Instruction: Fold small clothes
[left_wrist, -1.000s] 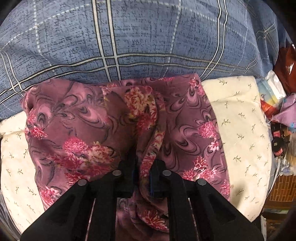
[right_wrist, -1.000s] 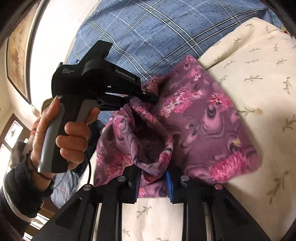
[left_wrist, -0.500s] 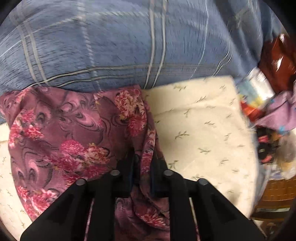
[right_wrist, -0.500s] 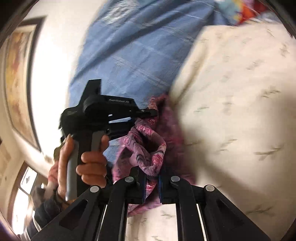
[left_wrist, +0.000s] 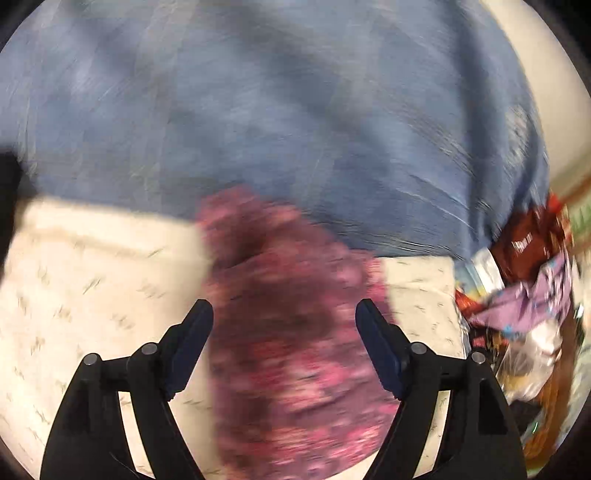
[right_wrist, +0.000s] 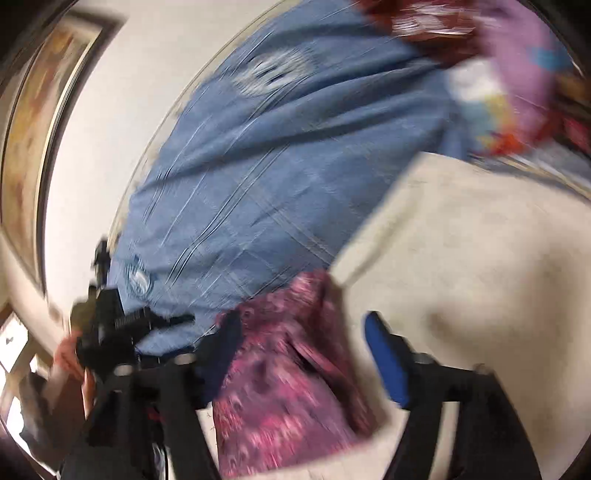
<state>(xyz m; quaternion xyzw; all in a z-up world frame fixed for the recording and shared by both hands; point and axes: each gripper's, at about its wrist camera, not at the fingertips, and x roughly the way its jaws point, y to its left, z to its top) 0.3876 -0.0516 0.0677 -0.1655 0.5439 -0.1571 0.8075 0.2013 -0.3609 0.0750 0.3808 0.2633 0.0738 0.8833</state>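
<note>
Both frames are blurred by motion. The left gripper (left_wrist: 284, 325) has its jaws opening wide, nothing pinched — the purple flowered cloth (left_wrist: 291, 332) lies below and between them on the cream sheet (left_wrist: 92, 288), the blue checked blanket (left_wrist: 258, 110) at twelve o'clock. The right gripper (right_wrist: 299, 350) is also opening, the cloth (right_wrist: 280, 387) loose between its fingers. At nine o'clock a hand (right_wrist: 70, 354) carries the left gripper (right_wrist: 166, 325).

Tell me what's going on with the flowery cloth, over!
Both hand-held grippers, left and right, opening, pads clear of cloth. Purple floral garment lies bunched on cream sheet. Nothing blocking it.
</note>
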